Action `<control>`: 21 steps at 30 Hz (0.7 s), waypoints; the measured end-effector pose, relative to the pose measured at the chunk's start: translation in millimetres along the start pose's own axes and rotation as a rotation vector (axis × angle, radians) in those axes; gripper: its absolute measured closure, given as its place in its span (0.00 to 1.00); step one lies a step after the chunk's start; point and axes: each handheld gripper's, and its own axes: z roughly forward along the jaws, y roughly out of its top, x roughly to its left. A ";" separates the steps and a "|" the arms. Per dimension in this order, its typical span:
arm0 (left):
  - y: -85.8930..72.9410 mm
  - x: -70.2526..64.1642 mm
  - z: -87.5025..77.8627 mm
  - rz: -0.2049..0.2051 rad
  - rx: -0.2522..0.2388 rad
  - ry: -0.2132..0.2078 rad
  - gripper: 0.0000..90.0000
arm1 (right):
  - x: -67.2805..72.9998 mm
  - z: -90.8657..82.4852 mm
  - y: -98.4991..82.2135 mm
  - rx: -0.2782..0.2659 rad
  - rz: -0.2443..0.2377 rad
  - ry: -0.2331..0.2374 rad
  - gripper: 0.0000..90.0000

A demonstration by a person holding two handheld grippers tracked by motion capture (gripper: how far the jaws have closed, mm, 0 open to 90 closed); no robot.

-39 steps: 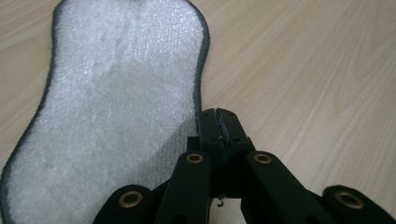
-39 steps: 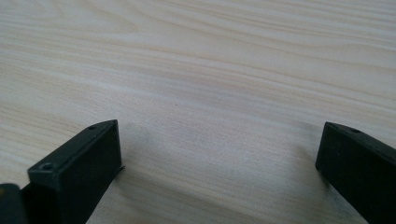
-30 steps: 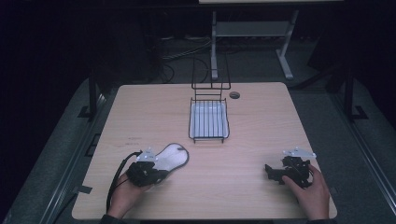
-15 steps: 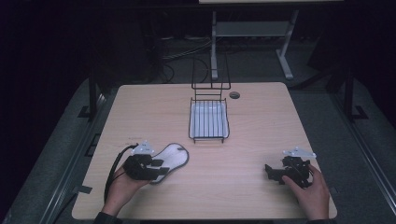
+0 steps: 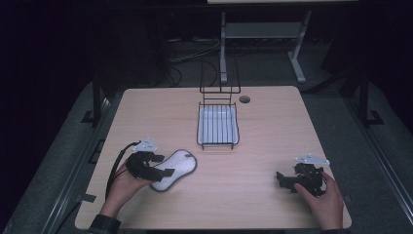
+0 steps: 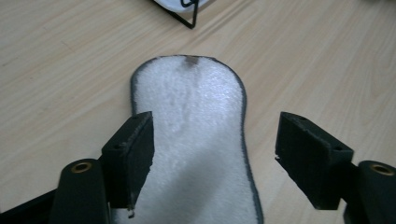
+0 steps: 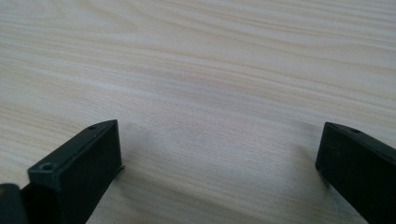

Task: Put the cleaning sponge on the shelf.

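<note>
1. Insole (image 6: 196,130): flat on the surface (image 5: 272,126), near-left area, white fleece up, grey edge all round. Toe end towards the basket (image 5: 217,144), well apart from it.
2. Left hand-held gripper (image 5: 161,165): open, jaws just spread wide. Heel half of the insole below and between them, pads off the fleece on both sides. Nothing gripped.
3. Right hand-held gripper (image 5: 281,181): open too, empty, low over bare wood at the near-right, far from the insole.
4. Step in hand, as judged: letting go of the insole and getting the left jaws clear.
5. To do it well:
   - Keep the jaws at full spread until fully clear of the grey edge; no early closing, or risk of pinching the fleece again.
   - Lift first, then pull back along the insole's long axis. Fleece likely to snag on a pad corner if dragged sideways.
   - Watch the left pad in the left gripper view: the lower corner looks close to the fleece, contact hard to rule out. Raise that side before any retreat.
   - Leave the right hand parked; no need for a second contact.
6. Check after retreat: insole flat, no curled heel, no shift towards the near edge of the surface.
7. Risk: light, soft piece, easily carried along by a catching pad; slow, straight exit advised.
</note>
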 end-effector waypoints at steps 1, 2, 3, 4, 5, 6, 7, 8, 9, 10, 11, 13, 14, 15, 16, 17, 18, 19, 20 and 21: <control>2.1 4.1 -1.1 0.006 -0.012 0.011 0.27 | 0.0 0.0 0.0 0.000 0.000 0.000 0.00; 2.5 5.9 -1.3 0.005 -0.022 0.009 0.25 | 0.1 0.0 0.0 0.000 0.001 0.000 0.00; 2.7 8.1 -1.3 0.005 -0.023 0.007 0.23 | 0.0 0.0 0.0 0.000 0.000 0.000 0.00; 3.3 10.1 -1.0 0.013 -0.015 0.012 0.21 | 0.1 0.0 0.0 0.000 0.001 0.000 0.00; 3.3 10.1 -1.0 0.013 -0.015 0.012 0.19 | 0.1 0.0 0.0 0.000 0.001 0.000 0.00; 4.5 13.1 -0.3 0.013 -0.006 0.010 0.17 | 0.1 0.0 0.0 0.000 0.001 0.000 0.00; 5.4 14.9 0.2 0.012 -0.008 0.003 0.16 | 0.0 0.0 0.0 0.000 0.000 0.000 0.00; 5.4 14.9 0.2 0.012 -0.008 0.003 0.16 | 0.1 0.0 0.0 0.000 0.000 0.000 0.00; 6.6 16.8 0.5 0.017 -0.008 0.001 0.16 | 0.1 0.0 0.0 0.000 0.000 0.000 0.00; 8.4 19.0 1.7 0.017 -0.012 0.000 0.16 | 0.1 0.0 0.0 0.000 0.001 0.000 0.00; 10.0 20.8 2.9 0.017 -0.011 -0.004 0.15 | 0.0 0.0 0.0 0.000 0.000 0.000 0.00; 12.5 24.9 4.8 0.019 -0.013 -0.009 0.15 | 0.0 0.0 0.0 0.000 0.000 0.000 0.00; 16.0 27.7 8.6 0.026 -0.012 -0.006 0.15 | 0.0 0.0 0.0 0.000 0.000 0.000 0.00; 16.0 27.7 8.6 0.026 -0.012 -0.006 0.15 | 0.1 0.0 0.0 0.000 0.001 0.000 0.00; 20.5 30.1 11.8 0.032 -0.012 -0.003 0.15 | 0.0 0.0 0.0 0.000 0.000 0.000 0.00; 22.2 30.9 13.5 0.030 -0.026 -0.004 0.15 | 0.1 0.0 0.0 0.000 0.001 0.000 0.00; 24.1 32.3 15.3 0.030 -0.025 -0.010 0.16 | 0.0 0.1 0.0 0.000 0.000 0.000 0.00; 24.1 32.3 15.3 0.030 -0.025 -0.010 0.16 | 0.1 0.0 -0.1 0.000 0.001 0.000 0.00; 27.4 32.9 20.3 0.039 -0.019 -0.003 0.16 | 0.1 0.0 0.0 0.000 0.001 0.000 0.00; 28.7 33.6 22.6 0.043 -0.017 -0.008 0.15 | 0.1 0.0 0.0 0.000 0.001 0.000 0.00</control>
